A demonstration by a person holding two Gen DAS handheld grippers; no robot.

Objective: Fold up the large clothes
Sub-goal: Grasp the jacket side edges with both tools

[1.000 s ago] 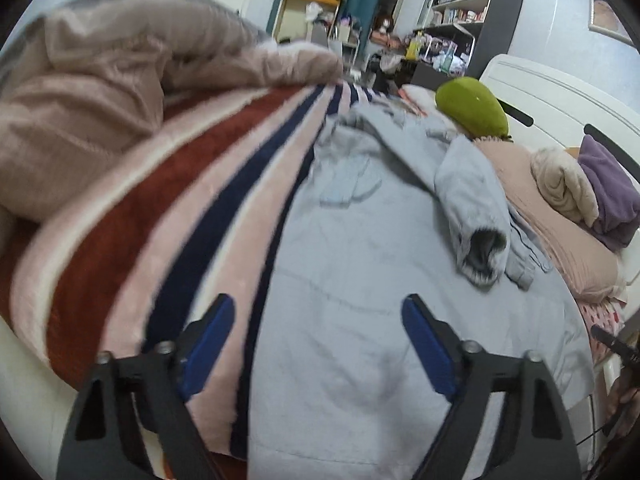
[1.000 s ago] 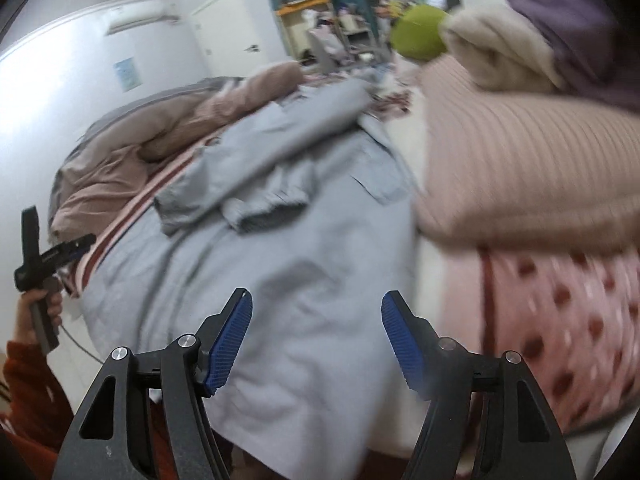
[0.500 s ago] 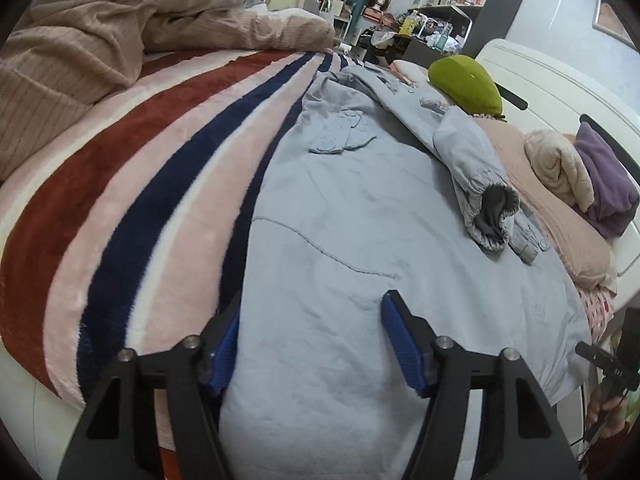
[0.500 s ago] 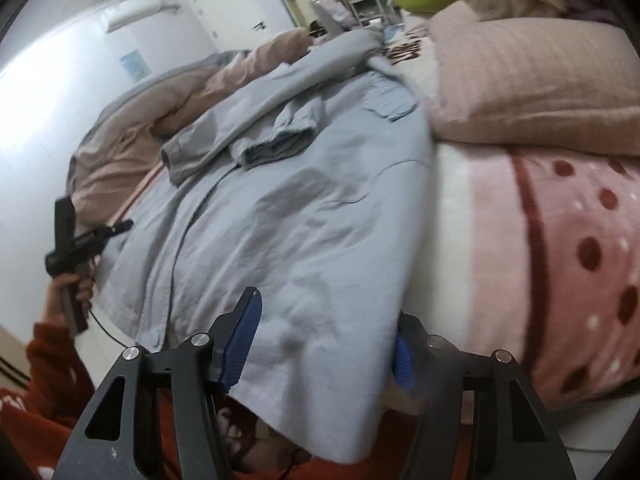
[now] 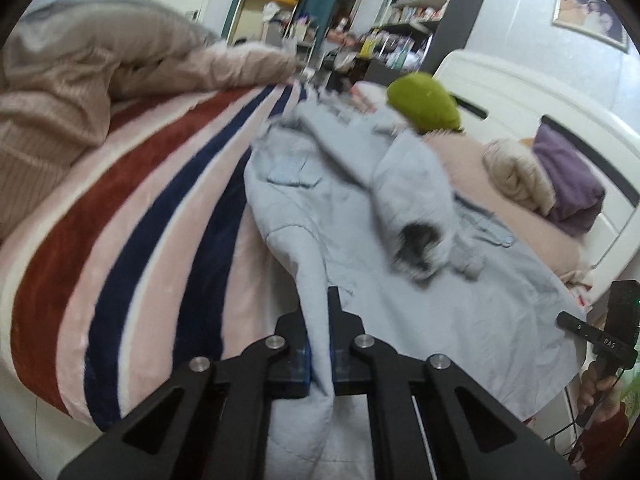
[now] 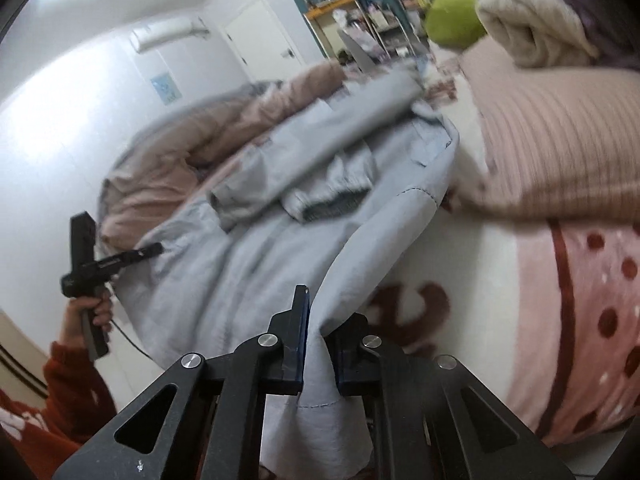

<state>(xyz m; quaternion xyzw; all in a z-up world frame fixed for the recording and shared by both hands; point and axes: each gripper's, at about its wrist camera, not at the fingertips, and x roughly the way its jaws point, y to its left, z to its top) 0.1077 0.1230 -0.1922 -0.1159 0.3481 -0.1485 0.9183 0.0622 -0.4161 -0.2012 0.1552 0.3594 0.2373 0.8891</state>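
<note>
The big grey jacket (image 5: 420, 300) lies spread on the bed (image 5: 120, 240), ahead of both grippers. The left gripper (image 5: 320, 354) and right gripper (image 6: 320, 354) each pinch its near hem between their fingers. Sleeves look tucked in; the big fold looks left to do.
</note>
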